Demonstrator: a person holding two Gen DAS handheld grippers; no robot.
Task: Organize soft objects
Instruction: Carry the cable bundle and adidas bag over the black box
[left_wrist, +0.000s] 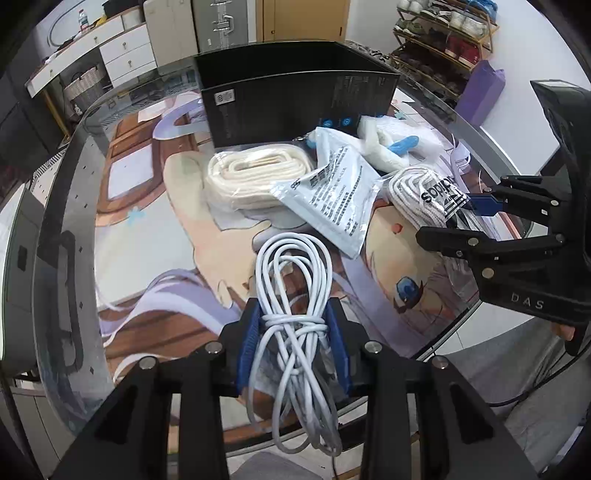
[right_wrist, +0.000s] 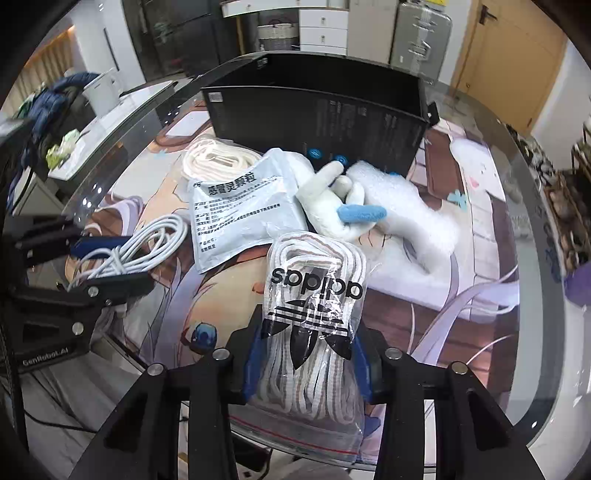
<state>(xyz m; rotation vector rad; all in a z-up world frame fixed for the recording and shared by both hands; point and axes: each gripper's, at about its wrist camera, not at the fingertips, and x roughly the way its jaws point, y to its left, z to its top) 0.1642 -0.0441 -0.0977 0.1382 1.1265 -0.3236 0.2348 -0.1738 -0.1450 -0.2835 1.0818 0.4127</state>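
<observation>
The left tongs (left_wrist: 293, 354) are clamped on a bundle of white cable (left_wrist: 291, 295) low in the centre of the left wrist view, their blue pads pressing its knotted waist, likely because that is where the loops are bound and will not spill. The right tongs (right_wrist: 306, 363) grip a clear bag of white laces (right_wrist: 314, 332) in the lower middle of the right wrist view, squeezing bag and contents together so the slippery plastic cannot slide. Both bundles sit near the front edge of the glass-topped bench (left_wrist: 155, 229). Above them in the frame lie a coiled cream strap (left_wrist: 255, 177), a white printed sachet (left_wrist: 332, 199) and a white plush toy with blue parts (right_wrist: 354, 206). Behind these stands an open black box (left_wrist: 295, 96), probably the place meant to receive everything. Nothing appears to be inside it yet, though its floor is hidden.
</observation>
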